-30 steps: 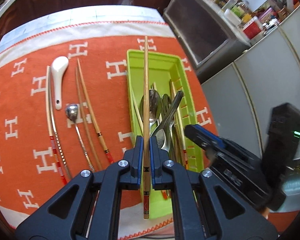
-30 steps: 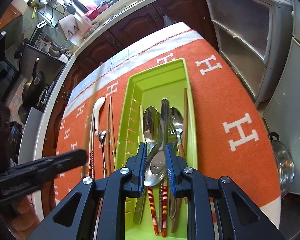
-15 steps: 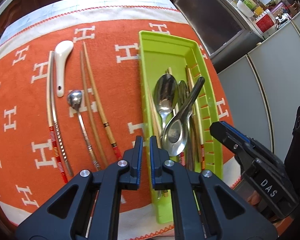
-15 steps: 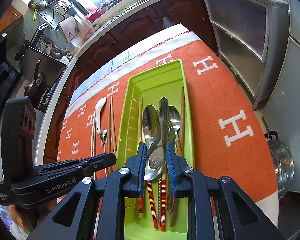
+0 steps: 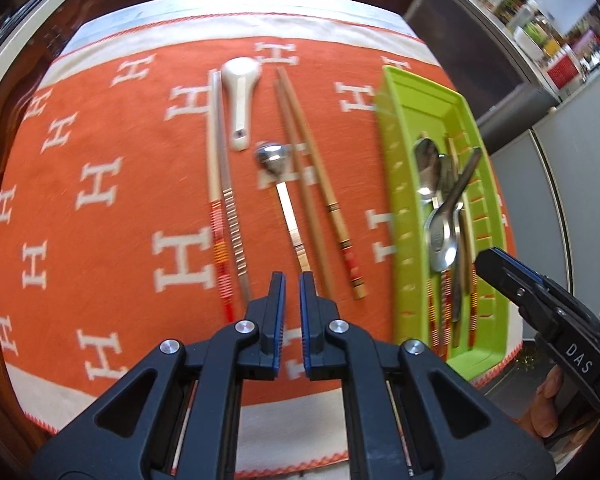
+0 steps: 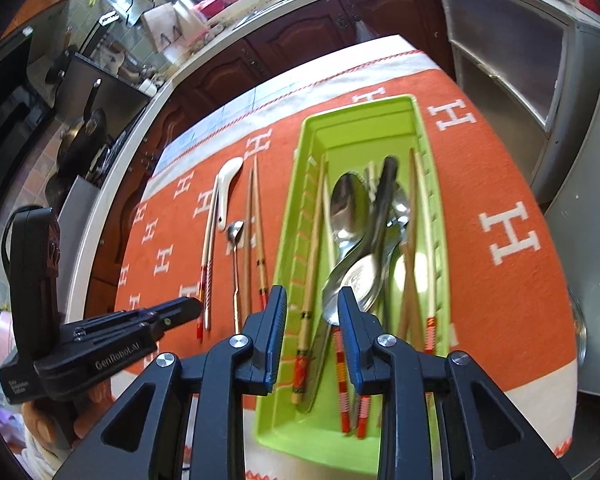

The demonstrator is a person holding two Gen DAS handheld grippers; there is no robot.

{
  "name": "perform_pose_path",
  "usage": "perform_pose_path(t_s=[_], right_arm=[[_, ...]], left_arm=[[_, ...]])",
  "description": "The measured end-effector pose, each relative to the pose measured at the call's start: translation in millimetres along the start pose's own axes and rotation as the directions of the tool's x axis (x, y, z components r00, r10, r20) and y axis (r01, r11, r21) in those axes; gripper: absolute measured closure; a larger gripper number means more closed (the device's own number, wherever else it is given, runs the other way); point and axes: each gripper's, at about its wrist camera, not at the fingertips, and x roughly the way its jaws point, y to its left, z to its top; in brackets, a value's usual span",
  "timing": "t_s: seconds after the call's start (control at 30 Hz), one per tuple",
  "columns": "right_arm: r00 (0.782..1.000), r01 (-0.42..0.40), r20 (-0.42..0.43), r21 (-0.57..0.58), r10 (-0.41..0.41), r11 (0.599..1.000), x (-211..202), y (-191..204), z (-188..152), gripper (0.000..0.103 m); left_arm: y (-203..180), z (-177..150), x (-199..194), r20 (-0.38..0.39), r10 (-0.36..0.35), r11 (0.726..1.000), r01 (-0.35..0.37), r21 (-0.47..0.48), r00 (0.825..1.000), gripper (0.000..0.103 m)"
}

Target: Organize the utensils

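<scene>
Below the left gripper (image 5: 292,280) now lies the orange cloth (image 5: 112,216), not the green tray (image 5: 394,184) it hung over a second ago; the chopstick it then clamped rests in that tray, and its jaws are shut on nothing. Just ahead lies a metal spoon (image 5: 278,168), between chopstick pairs. Right gripper (image 6: 312,300) has just been opening; jaws part-open and empty, the released spoon (image 6: 356,280) lying in the tray beyond them. Bare cloth extends left of the left gripper.
</scene>
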Motion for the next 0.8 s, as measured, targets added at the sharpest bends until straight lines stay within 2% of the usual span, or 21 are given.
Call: perform_pose_path(t_s=[0.47, 0.8], right_arm=[[0.998, 0.048, -0.044, -0.119, -0.054, 0.992, 2, 66, -17, 0.072], [0.995, 0.07, -0.058, -0.222, -0.085, 0.973, 18, 109, -1, 0.071]], left_arm=[[76, -24, -1, 0.01, -0.004, 0.992, 0.005, -0.127, 1.0, 0.099], [113, -29, 5, 0.006, 0.003, 0.98, -0.002, -0.199, 1.0, 0.099]])
